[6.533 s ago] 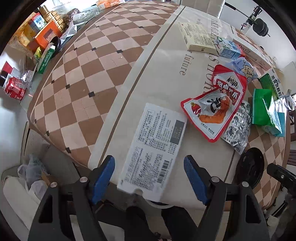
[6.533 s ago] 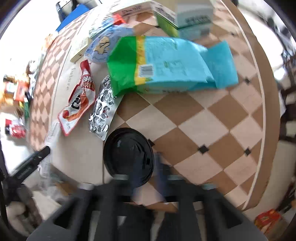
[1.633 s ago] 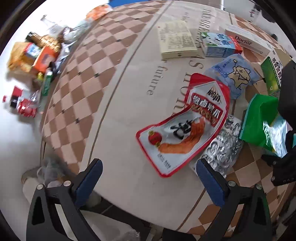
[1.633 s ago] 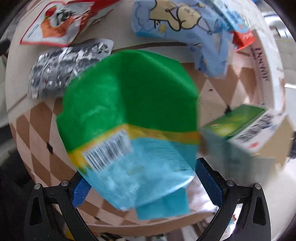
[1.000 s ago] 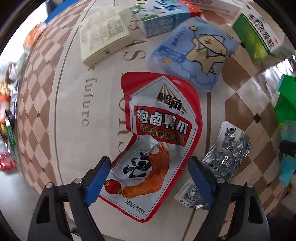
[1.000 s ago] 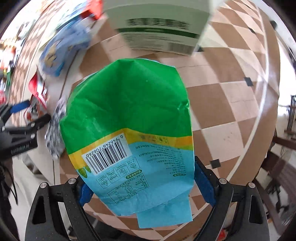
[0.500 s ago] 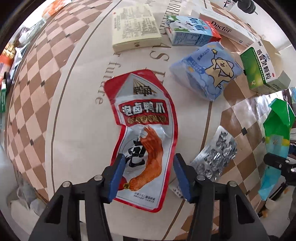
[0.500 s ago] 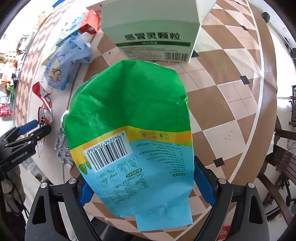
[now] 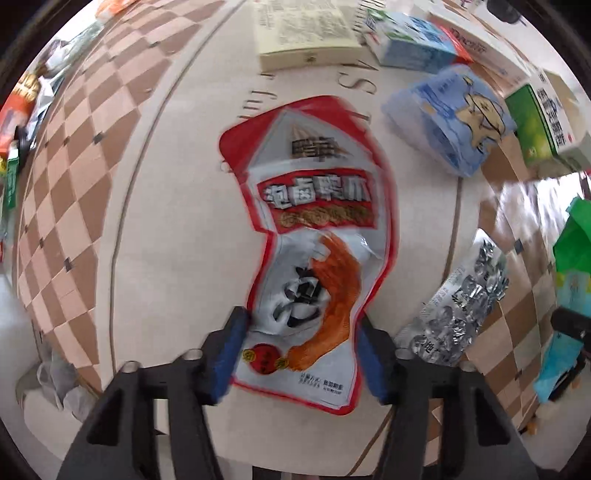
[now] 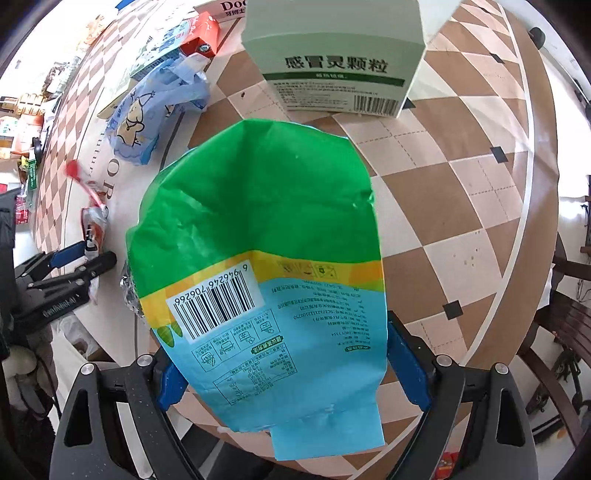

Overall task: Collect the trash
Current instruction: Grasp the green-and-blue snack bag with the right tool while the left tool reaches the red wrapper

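We have both grippers on trash at the checked worktop [image 9: 110,206]. The left gripper [image 9: 299,349] has its blue fingers [image 9: 231,350] narrowed onto the near end of the red pouch [image 9: 314,229], each pad touching an edge; the pouch lies flat ahead of the fingers, its far end pointing away. The frame is blurred, so how firm that pinch is we cannot tell. The right gripper [image 10: 284,373] holds the green-and-blue bag [image 10: 258,258] clamped between its fingers, the bag standing up ahead of them and off the worktop.

The risks, as we judge them: the pouch is thin and slick, and fingers meeting only its edges may buckle it or slide off as it is lifted. The foil blister sheet [image 9: 461,306], just right of the left fingers, could be dragged along. The bag in the right gripper is large and floppy; a swing could knock the green-and-white box [image 10: 332,55] straight beyond it.

Our count: one red pouch, one green-and-blue bag, one blister sheet, one pale blue cartoon packet [image 9: 450,118] ahead and to the right of the left fingers, one cream box [image 9: 306,33] and one blue carton [image 9: 410,44] farther ahead, one green-and-white box. More items crowd the far left edge, too small to count.
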